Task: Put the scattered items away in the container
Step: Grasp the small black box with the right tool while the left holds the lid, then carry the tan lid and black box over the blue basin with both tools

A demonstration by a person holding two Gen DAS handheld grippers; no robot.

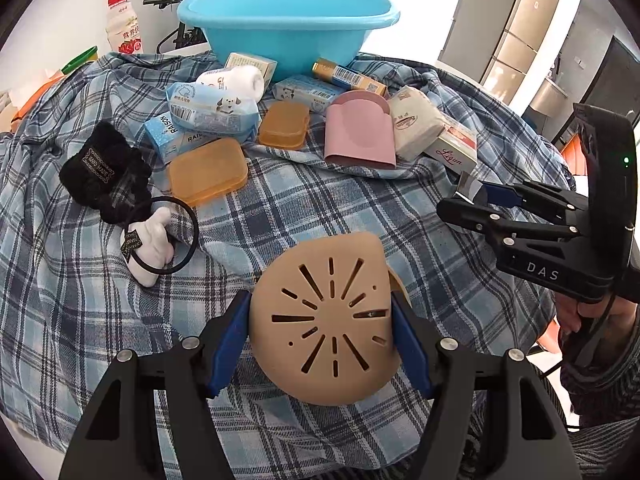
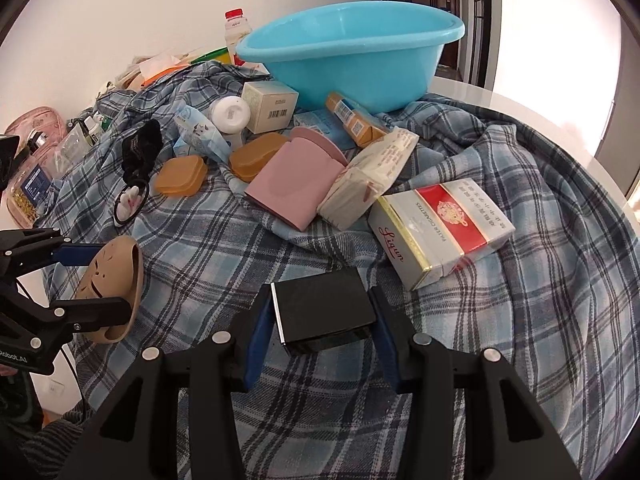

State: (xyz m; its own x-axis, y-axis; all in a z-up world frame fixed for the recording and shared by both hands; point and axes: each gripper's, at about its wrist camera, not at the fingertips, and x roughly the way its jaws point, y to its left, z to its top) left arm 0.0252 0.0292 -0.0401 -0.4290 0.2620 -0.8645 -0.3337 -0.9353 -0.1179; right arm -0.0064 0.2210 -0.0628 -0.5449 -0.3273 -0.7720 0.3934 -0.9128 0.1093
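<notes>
My left gripper (image 1: 320, 328) is shut on a tan slotted dome-shaped cover (image 1: 326, 320), held just above the plaid cloth; it also shows in the right wrist view (image 2: 112, 280). My right gripper (image 2: 320, 320) is shut on a small black box (image 2: 324, 310); in the left wrist view it (image 1: 468, 196) is at the right. The blue basin (image 1: 288, 20) stands at the far side, also in the right wrist view (image 2: 352, 56). Scattered before it lie amber soap cases (image 1: 208, 170), a pink holder (image 1: 356, 130), tissue packs (image 1: 212, 110) and a cigarette carton (image 2: 436, 224).
A plaid cloth (image 1: 300, 208) covers the table. A black scrunchie (image 1: 100, 164) and a white bunny hair tie (image 1: 156, 236) lie at the left. A milk bottle (image 1: 122, 24) stands behind at the left. A pink pouch (image 2: 36, 160) sits at the table's left edge.
</notes>
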